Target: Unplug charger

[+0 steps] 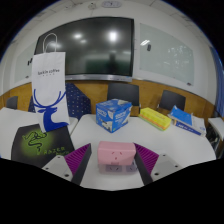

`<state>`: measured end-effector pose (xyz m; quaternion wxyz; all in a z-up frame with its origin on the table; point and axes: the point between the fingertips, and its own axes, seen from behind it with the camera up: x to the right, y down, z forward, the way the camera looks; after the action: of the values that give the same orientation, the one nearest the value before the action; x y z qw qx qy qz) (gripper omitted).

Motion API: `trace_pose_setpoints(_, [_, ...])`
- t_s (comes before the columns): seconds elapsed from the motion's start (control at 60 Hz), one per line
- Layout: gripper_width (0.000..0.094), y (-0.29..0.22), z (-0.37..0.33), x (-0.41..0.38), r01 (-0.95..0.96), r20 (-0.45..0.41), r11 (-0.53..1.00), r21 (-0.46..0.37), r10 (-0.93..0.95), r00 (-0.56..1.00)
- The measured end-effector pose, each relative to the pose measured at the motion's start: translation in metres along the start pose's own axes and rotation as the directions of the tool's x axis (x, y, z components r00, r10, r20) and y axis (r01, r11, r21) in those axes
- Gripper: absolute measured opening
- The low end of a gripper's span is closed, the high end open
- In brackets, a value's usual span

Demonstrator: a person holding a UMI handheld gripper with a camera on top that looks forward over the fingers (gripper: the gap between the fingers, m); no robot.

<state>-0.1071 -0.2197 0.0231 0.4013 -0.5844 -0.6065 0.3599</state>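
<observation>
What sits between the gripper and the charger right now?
Nothing visible. The pink block, apparently the charger, already stands between the fingertips of the open gripper. The blue box and paper bag stand beyond it.

Gripper-mounted camera, looking forward over table (150,140), whiteboard (110,45) far

The gripper (112,172) shows as two dark, near-black fingers (62,165) rising from the lower edge of the gripper view, each broad at its base, narrowing toward its tip, and faced inside with a magenta pad (76,161).
</observation>
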Motion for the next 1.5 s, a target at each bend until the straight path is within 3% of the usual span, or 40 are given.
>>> trace_pose_setpoints(0.067, [0.0540,-0.002,0.001,0.009,-0.010,-0.033,1.000,0.010,0.010,0.999])
trace_pose_setpoints(0.083, [0.0548,0.001,0.001,0.006,-0.020,-0.024,1.000,0.001,0.020,0.999])
trace_pose_setpoints(0.15, [0.0432,-0.001,0.002,0.006,-0.003,-0.025,1.000,0.014,0.004,1.000])
trace_pose_setpoints(0.25, [0.0386,-0.010,0.000,0.009,-0.055,-0.019,0.998,0.027,0.056,0.998])
trace_pose_setpoints(0.383, [0.0382,-0.085,-0.023,0.029,-0.118,-0.006,0.985,0.128,0.120,0.993])
trace_pose_setpoints(0.483, [0.0388,-0.120,-0.042,0.079,-0.160,-0.036,0.978,0.130,0.166,0.985])
trace_pose_setpoints(0.583, [0.0401,-0.121,-0.051,0.150,-0.135,-0.105,0.987,0.088,0.144,0.984])
trace_pose_setpoints(0.667, [0.0409,-0.095,-0.043,0.208,-0.108,-0.161,0.994,0.028,0.111,0.981])
trace_pose_setpoints(0.783, [0.0433,-0.034,-0.025,0.250,-0.084,-0.176,0.990,-0.112,0.063,0.982])
trace_pose_setpoints(1.05, [0.0572,0.057,0.009,0.258,-0.080,-0.122,0.948,-0.309,0.044,0.992])
trace_pose_setpoints(1.15, [0.0664,0.063,0.013,0.254,-0.081,-0.103,0.947,-0.310,0.051,0.993])
trace_pose_setpoints(1.233, [0.0886,0.059,0.006,0.261,-0.051,-0.123,0.947,-0.317,0.012,0.992])
trace_pose_setpoints(1.283, [0.0839,0.051,-0.005,0.263,-0.057,-0.129,0.947,-0.315,0.017,0.992])
trace_pose_setpoints(1.5, [0.0857,-0.021,-0.153,0.237,-0.102,-0.109,0.954,-0.281,0.074,0.991])
